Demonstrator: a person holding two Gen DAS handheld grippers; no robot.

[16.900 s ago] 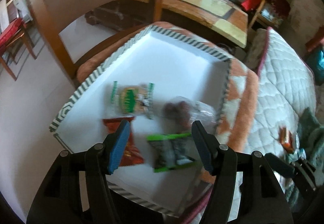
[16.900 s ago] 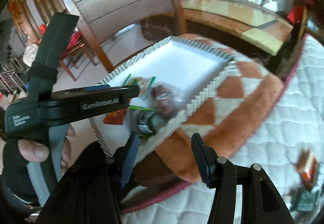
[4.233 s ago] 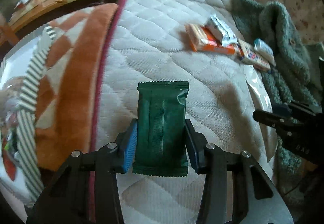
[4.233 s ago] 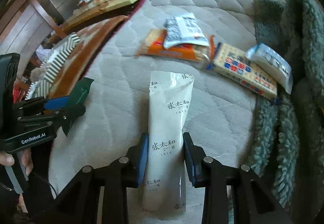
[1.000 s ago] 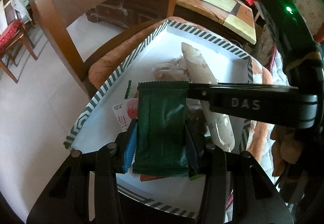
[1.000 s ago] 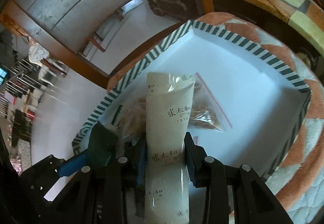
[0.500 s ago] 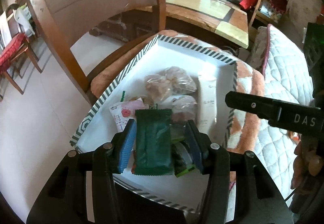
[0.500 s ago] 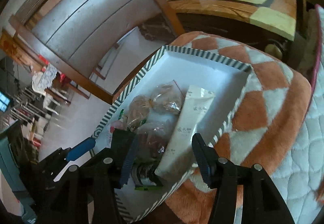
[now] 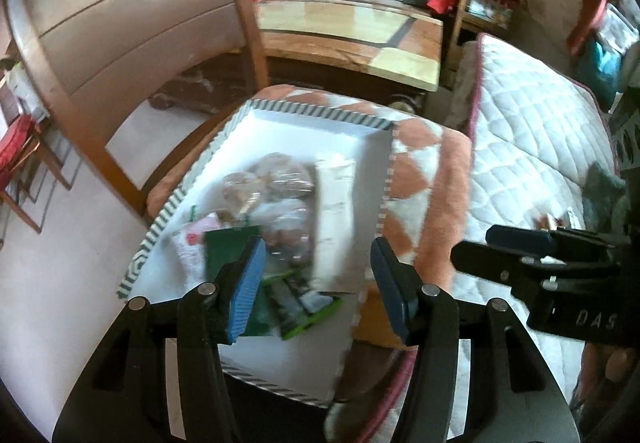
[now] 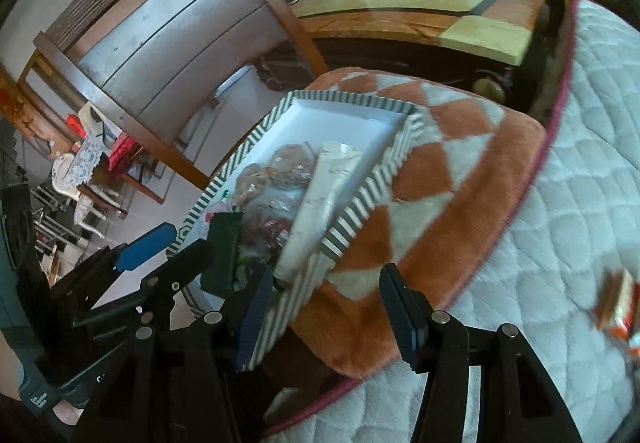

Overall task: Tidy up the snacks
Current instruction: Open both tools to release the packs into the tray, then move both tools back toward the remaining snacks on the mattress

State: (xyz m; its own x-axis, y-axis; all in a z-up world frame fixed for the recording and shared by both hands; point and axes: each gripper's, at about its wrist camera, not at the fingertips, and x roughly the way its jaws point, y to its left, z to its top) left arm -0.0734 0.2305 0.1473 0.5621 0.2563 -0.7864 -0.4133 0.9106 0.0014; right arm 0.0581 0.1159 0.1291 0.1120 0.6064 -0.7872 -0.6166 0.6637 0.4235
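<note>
Both the left tool (image 9: 316,283) and right tool (image 10: 324,313) hang released above the striped-rim white cardboard tray (image 9: 316,113) just ahead, where the dark green foil packet (image 9: 224,247) seemingly perches atop piled snacks, so it may slide.

A white quilted bed (image 10: 560,203) carries an orange-and-white checked cushion (image 10: 432,179), which bears a striped-rim tray (image 10: 360,211) of snack packets (image 9: 280,203); more packets (image 10: 618,307) lie on the quilt.

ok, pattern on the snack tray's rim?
Green-and-white stripes on the tray rim; clearest in the right wrist view.
</note>
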